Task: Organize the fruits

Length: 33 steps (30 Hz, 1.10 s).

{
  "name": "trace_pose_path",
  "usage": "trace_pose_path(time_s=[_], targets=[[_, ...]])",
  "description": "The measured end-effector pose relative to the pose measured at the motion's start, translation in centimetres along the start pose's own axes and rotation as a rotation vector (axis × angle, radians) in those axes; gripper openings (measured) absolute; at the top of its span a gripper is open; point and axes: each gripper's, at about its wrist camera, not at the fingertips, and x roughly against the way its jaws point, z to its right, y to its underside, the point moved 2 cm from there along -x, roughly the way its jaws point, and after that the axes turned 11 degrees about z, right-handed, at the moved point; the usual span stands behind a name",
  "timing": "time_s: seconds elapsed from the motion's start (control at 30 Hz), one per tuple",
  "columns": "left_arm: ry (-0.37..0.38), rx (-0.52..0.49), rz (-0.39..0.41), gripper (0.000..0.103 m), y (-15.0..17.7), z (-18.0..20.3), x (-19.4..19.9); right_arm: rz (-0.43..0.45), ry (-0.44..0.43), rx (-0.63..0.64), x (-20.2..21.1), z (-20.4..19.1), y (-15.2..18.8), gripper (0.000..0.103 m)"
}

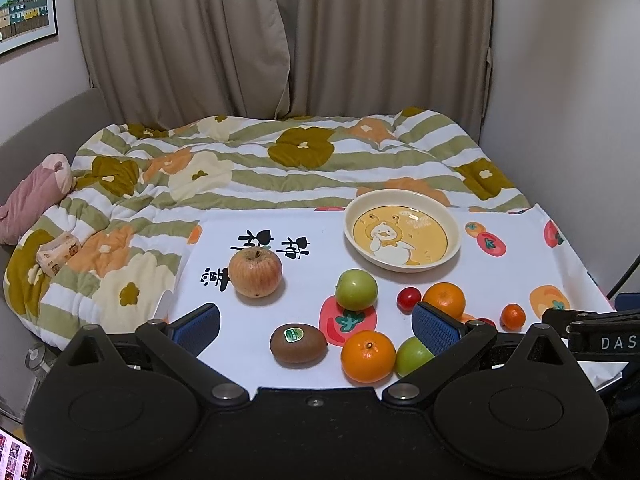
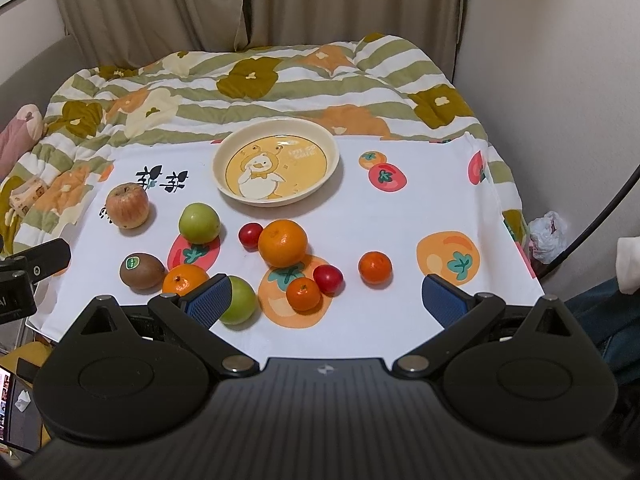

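Observation:
Loose fruit lies on a white printed cloth [image 2: 400, 232]. A red apple [image 1: 255, 273] [image 2: 127, 205], a kiwi [image 1: 298, 345] [image 2: 141, 271], two green fruits [image 1: 356, 289] [image 2: 199, 223], several oranges [image 1: 368, 356] [image 2: 283, 242] and small red fruits [image 2: 328, 279] are spread out. An empty cream plate with a duck picture [image 1: 402, 230] [image 2: 276, 161] sits behind them. My left gripper [image 1: 316, 326] is open above the kiwi and front orange. My right gripper [image 2: 328, 300] is open above the front fruits. Both are empty.
The cloth lies on a bed with a flowered striped quilt [image 1: 240, 168]. A pink pillow [image 1: 32, 196] is at the left. Curtains [image 1: 280, 40] and walls close the back and right. A plastic bag [image 2: 548, 236] and cable sit at the right.

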Motion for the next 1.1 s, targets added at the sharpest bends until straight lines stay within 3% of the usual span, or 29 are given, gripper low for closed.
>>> trace_pose_path(time_s=[0.47, 0.73, 0.9, 1.1], targets=[[0.001, 0.008, -0.010, 0.103, -0.2, 0.0, 0.1, -0.004, -0.009, -0.008, 0.0, 0.2, 0.1, 0.103], [-0.023, -0.011, 0.004, 0.103, -0.2, -0.2, 0.1, -0.030, -0.060, -0.018, -1.4, 1.2, 0.6, 0.103], [-0.040, -0.040, 0.011, 0.103, 1.1, -1.1, -1.7, -0.036, -0.100, -0.025, -3.5, 1.0, 1.6, 0.103], [0.013, -0.070, -0.023, 0.103, 3.1, -3.1, -5.3, -0.043, -0.096, -0.089, -5.8, -0.8, 3.2, 0.103]])
